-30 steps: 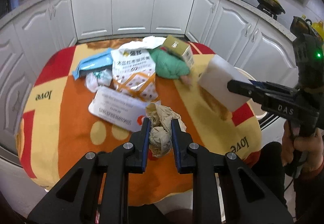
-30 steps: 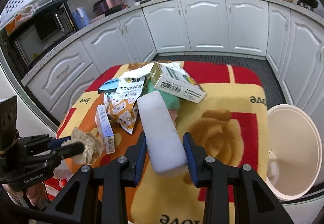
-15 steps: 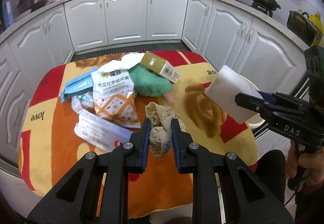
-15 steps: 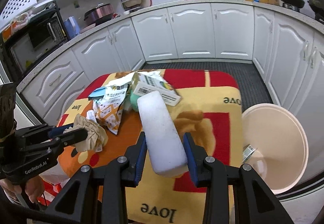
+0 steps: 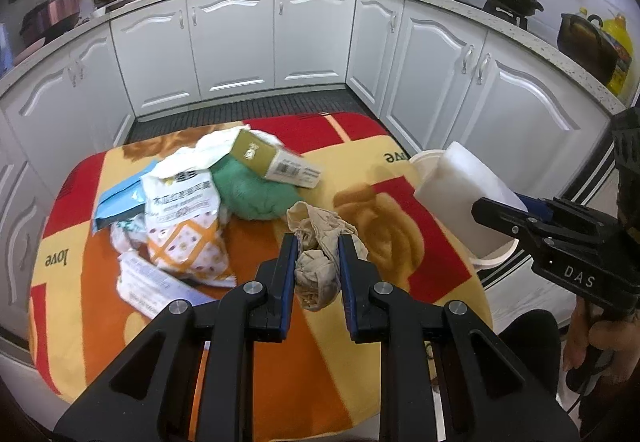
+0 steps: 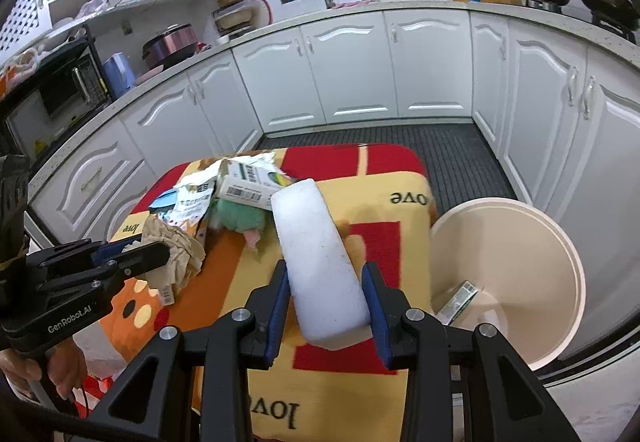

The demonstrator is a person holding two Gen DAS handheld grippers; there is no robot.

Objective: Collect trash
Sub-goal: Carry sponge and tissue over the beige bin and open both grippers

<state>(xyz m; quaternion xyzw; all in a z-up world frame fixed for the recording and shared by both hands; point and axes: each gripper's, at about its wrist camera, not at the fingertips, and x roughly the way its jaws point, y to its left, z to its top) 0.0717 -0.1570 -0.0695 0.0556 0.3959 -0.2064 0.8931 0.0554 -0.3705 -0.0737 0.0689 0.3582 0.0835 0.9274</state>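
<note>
Two grippers were loaded at this moment, one in each of my hands. My left gripper was closed nearly all the way on a crumpled wad of brown paper, its blue-lined fingers pinching the wad at both sides so that the paper bulged out in front of the tips and hung clear above the table. My right gripper was clamped on a long white foam block, the pads pressed against its near end while the rest of the block stuck out forward and upward over the cloth. From the left wrist view I saw that same block held out over the right edge of the table, in front of the cream bin. The bin stood on the floor just beside the table's right side, and a small printed wrapper lay inside it near the bottom.

Further out, the table wore a red, orange and yellow cloth printed with the word "love". The remaining trash was heaped at its far left part: a patterned snack bag, a green cloth bundle with an olive carton resting on top, a blue packet, and a flat white box at the near side of the heap. White cabinets ran round behind.
</note>
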